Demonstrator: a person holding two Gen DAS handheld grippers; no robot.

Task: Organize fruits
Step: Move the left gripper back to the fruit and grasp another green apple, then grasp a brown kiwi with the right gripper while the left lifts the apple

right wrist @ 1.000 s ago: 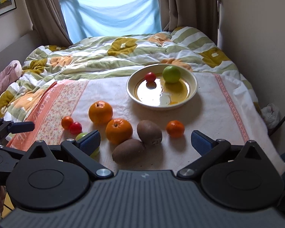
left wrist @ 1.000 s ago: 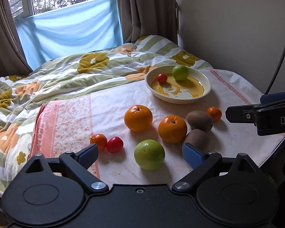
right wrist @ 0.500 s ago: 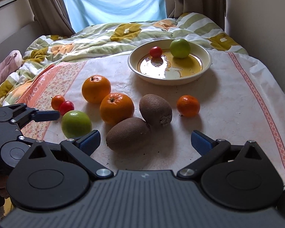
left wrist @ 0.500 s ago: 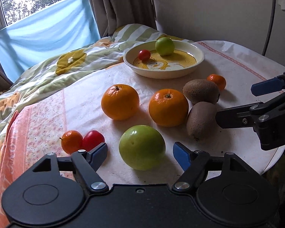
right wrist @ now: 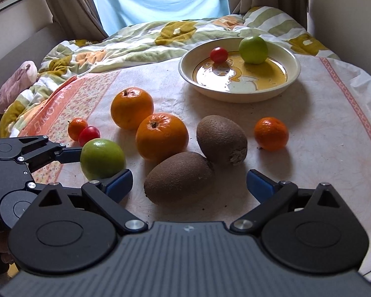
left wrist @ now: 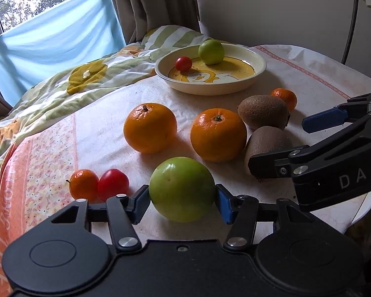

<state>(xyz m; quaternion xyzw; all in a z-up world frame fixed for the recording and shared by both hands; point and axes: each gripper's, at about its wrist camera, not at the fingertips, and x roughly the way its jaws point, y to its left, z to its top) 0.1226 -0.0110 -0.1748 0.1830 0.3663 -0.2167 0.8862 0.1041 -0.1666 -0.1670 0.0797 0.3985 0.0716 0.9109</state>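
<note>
My left gripper (left wrist: pixel 182 200) has its blue pads against both sides of a green apple (left wrist: pixel 182 189) resting on the cloth; it also shows in the right wrist view (right wrist: pixel 102 158). My right gripper (right wrist: pixel 189 182) is open and empty, just in front of two kiwis (right wrist: pixel 179 177). Two oranges (left wrist: pixel 150 127) (left wrist: pixel 218 133), a small mandarin (right wrist: pixel 271 133), and a small orange fruit with a red tomato (left wrist: pixel 113 184) lie on the cloth. A cream plate (right wrist: pixel 240 92) holds a second green apple (right wrist: pixel 253 49) and a cherry tomato (right wrist: pixel 219 54).
The fruit lies on a white and pink cloth (right wrist: pixel 321 128) over a bed with a striped, flowered quilt (right wrist: pixel 141 39). A wall stands on the right, curtains and a window at the back. The cloth's edge drops off at the near right.
Both grippers have moved forward and down toward the fruit. The left gripper's jaws have closed in around the near green apple. The right gripper stays open.
</note>
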